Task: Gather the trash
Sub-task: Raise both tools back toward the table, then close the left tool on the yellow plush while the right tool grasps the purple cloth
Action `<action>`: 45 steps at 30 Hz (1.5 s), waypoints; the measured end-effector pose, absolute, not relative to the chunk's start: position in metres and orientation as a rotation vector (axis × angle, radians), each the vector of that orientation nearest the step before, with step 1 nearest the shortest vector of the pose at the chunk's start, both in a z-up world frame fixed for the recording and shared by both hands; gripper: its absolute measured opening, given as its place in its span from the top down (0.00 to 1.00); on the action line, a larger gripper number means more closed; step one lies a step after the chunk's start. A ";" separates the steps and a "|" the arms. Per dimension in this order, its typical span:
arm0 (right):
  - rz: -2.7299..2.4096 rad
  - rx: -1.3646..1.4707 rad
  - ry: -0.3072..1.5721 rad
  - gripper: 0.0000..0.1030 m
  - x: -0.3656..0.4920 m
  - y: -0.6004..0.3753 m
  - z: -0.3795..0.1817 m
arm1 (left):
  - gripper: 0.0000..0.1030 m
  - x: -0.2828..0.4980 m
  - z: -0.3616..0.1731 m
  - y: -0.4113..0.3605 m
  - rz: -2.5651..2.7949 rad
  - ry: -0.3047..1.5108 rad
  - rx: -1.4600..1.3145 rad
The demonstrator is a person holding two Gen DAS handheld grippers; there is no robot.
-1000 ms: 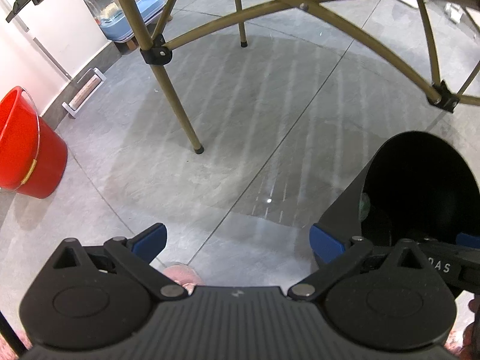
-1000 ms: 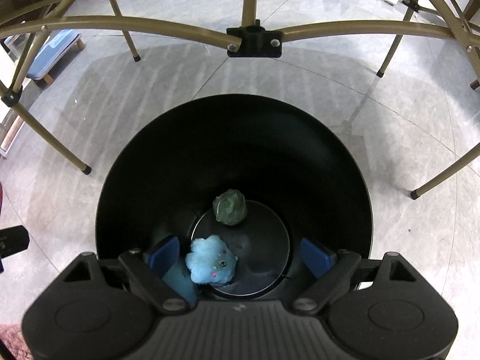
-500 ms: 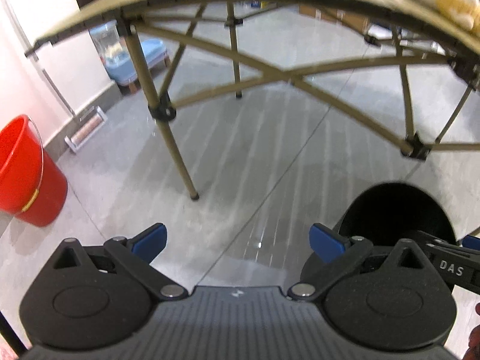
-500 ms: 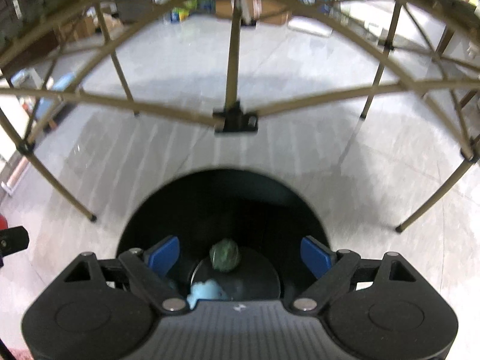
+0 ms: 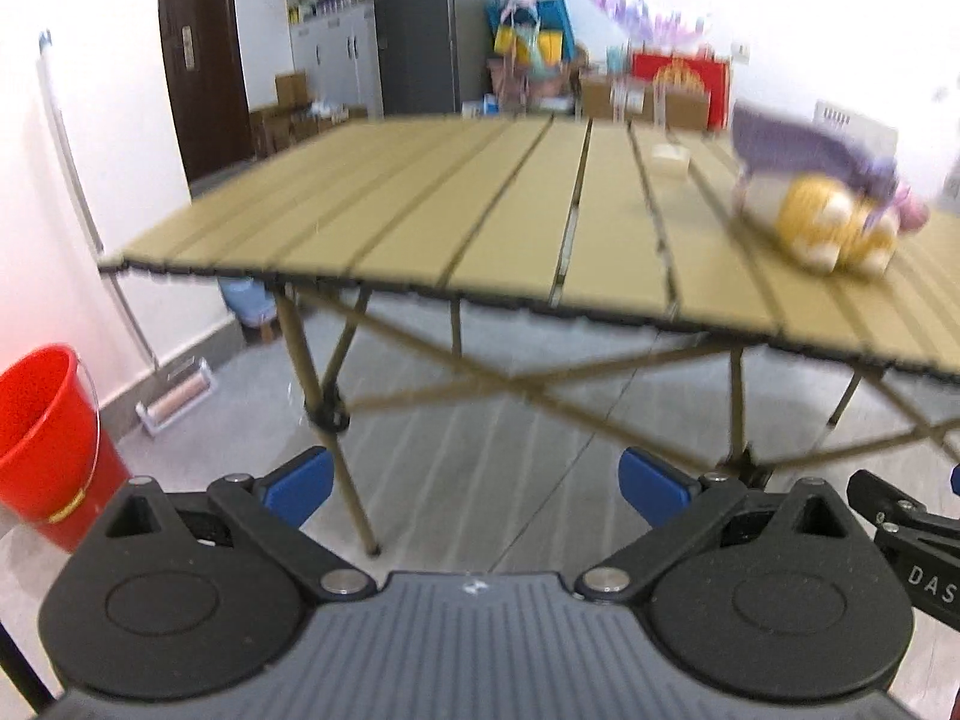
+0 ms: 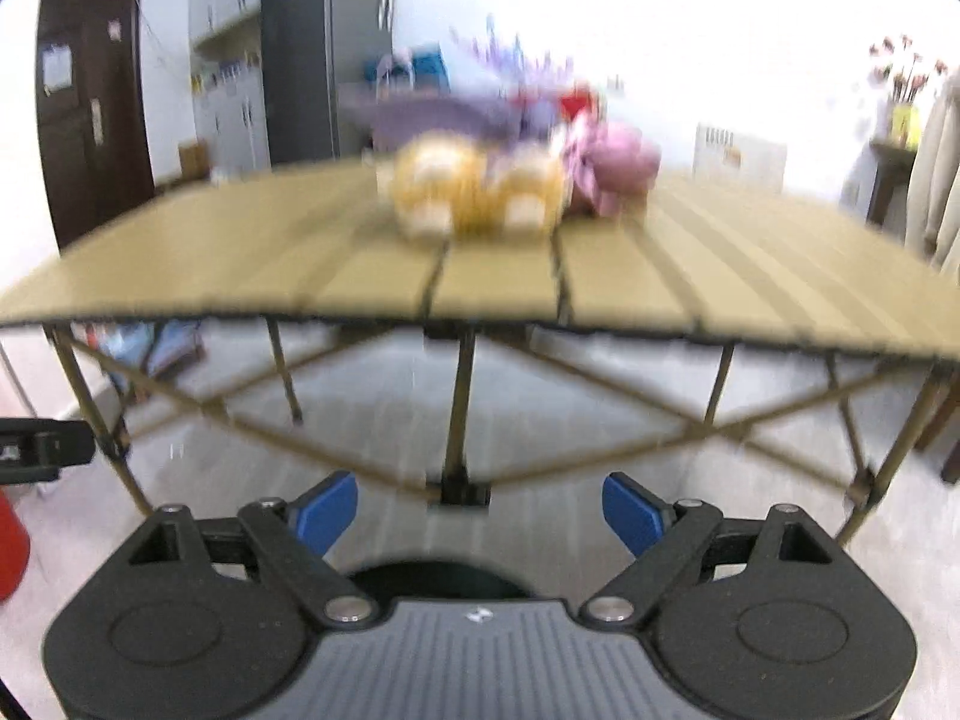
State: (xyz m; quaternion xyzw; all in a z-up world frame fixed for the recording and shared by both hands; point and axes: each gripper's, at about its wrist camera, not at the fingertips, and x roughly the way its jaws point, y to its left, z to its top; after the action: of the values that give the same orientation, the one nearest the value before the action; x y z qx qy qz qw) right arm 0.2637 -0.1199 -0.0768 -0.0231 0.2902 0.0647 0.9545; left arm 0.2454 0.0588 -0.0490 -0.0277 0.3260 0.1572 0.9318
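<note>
Only readable text: white letters "DAS", cut off at the frame edge, on the black body of the right gripper (image 5: 912,546) at lower right of the left wrist view; papers on the dark door (image 6: 90,114) are too blurred to read.

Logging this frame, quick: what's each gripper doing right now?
Left gripper: open, nothing between its fingers.
Right gripper: open, nothing between its fingers.
</note>
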 end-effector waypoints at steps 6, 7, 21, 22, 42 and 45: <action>0.149 -0.029 0.433 0.13 0.271 -0.129 -0.042 | 0.00 0.257 -0.023 0.051 0.298 0.611 -0.071; 0.152 -0.031 0.407 0.13 0.275 -0.131 -0.037 | 0.00 0.260 -0.020 0.049 0.294 0.604 -0.072; 0.139 -0.057 0.284 0.13 0.358 -0.131 -0.005 | 0.00 0.318 0.002 0.041 0.256 0.562 -0.100; 0.135 -0.055 0.282 0.13 0.364 -0.130 -0.004 | 0.00 0.322 0.002 0.040 0.257 0.563 -0.098; 0.221 -0.011 0.358 0.34 0.465 -0.116 -0.016 | 0.00 0.395 0.003 0.037 0.203 0.583 -0.119; 0.231 -0.006 0.352 0.44 0.464 -0.117 -0.016 | 0.00 0.394 0.000 0.036 0.202 0.592 -0.119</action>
State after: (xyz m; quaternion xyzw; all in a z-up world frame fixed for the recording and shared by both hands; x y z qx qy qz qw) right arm 0.4642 -0.1167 -0.0163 -0.0031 0.1746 0.1147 0.9779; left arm 0.3942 0.0359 -0.0005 -0.0584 0.2912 0.0991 0.9497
